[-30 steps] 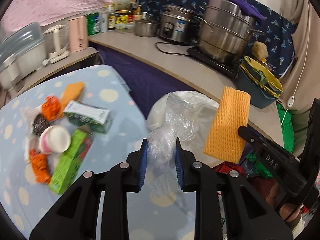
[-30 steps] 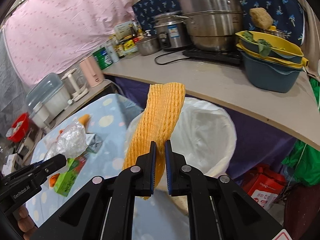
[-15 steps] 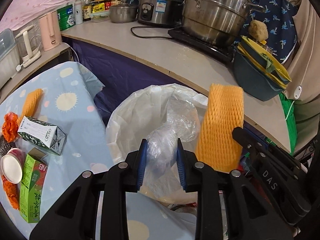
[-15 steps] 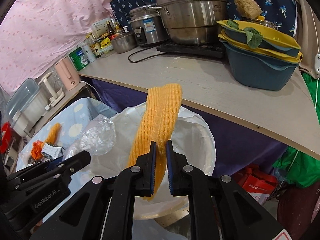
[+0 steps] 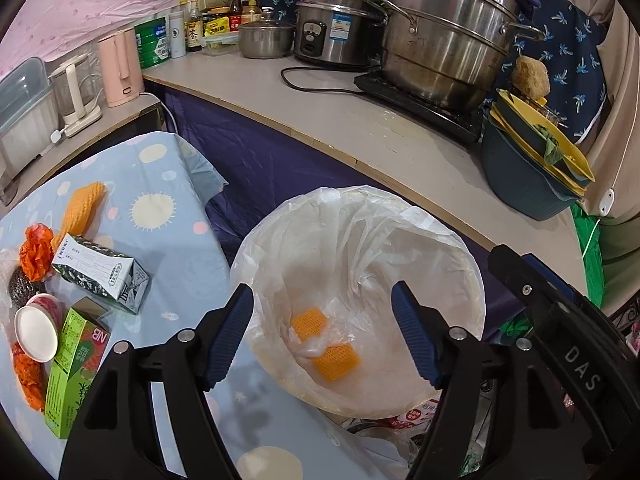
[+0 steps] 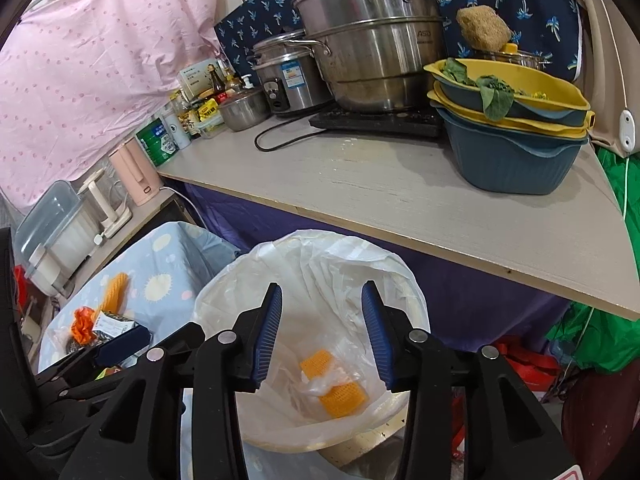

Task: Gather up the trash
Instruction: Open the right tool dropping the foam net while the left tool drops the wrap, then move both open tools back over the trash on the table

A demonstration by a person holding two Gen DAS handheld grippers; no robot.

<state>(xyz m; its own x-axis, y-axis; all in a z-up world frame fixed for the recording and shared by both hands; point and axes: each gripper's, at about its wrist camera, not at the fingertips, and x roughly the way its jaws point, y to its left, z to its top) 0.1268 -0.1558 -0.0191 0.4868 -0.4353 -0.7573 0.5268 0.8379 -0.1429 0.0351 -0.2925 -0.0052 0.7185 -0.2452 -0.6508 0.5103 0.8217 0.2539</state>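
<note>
A trash bin with a white plastic liner (image 5: pixel 400 240) (image 6: pixel 332 264) stands beside the table. At its bottom lie an orange foam net (image 5: pixel 334 358) (image 6: pixel 346 394) and a crumpled clear plastic wrap (image 5: pixel 308 346) (image 6: pixel 320 384). My left gripper (image 5: pixel 322 336) is open and empty above the bin. My right gripper (image 6: pixel 322 334) is open and empty above it too. On the blue tablecloth (image 5: pixel 160 184) lie more trash: another orange foam net (image 5: pixel 82 204), a dark green carton (image 5: pixel 100 272), a green box (image 5: pixel 74 364), a white cup (image 5: pixel 36 332), orange wrappers (image 5: pixel 38 246) and a steel scourer (image 5: pixel 22 286).
A counter (image 5: pixel 360 132) behind the bin holds steel pots (image 5: pixel 444 40), a rice cooker (image 5: pixel 336 32), stacked blue and yellow basins (image 5: pixel 536 168), bottles and a pink kettle (image 5: pixel 120 66). Red and green bags (image 6: pixel 528 364) sit on the floor right of the bin.
Both grippers opened over the bin. The clear plastic wrap and the orange foam net dropped to the bottom of the liner. Both grippers moved closer over the bin.
</note>
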